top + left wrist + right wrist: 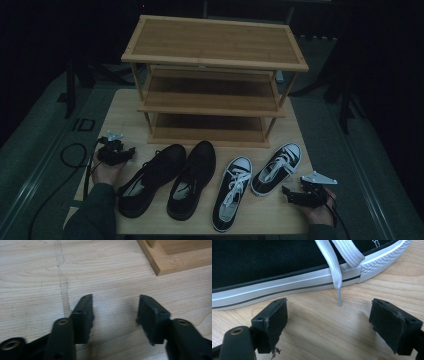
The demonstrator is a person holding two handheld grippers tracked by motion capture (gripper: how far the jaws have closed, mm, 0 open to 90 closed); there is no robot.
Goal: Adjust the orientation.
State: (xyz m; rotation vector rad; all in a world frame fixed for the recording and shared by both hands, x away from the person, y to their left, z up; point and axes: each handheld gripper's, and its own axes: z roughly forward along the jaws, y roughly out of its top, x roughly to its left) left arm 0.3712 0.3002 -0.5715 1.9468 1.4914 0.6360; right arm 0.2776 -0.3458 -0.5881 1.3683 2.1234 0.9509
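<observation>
Sneaker [287,267] sits just ahead of the right claw [329,315], which gapes wide and empty, lined up to grab its sole

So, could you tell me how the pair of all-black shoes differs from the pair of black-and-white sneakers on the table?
The all-black shoes have dark laces and dark soles; the black-and-white sneakers have white laces, toe caps and sole edges. The all-black shoes lie nearer the left gripper, the sneakers nearer the right gripper. The black pair looks larger. Both pairs lie on the wooden table in front of the shoe rack, toes towards it.
</observation>
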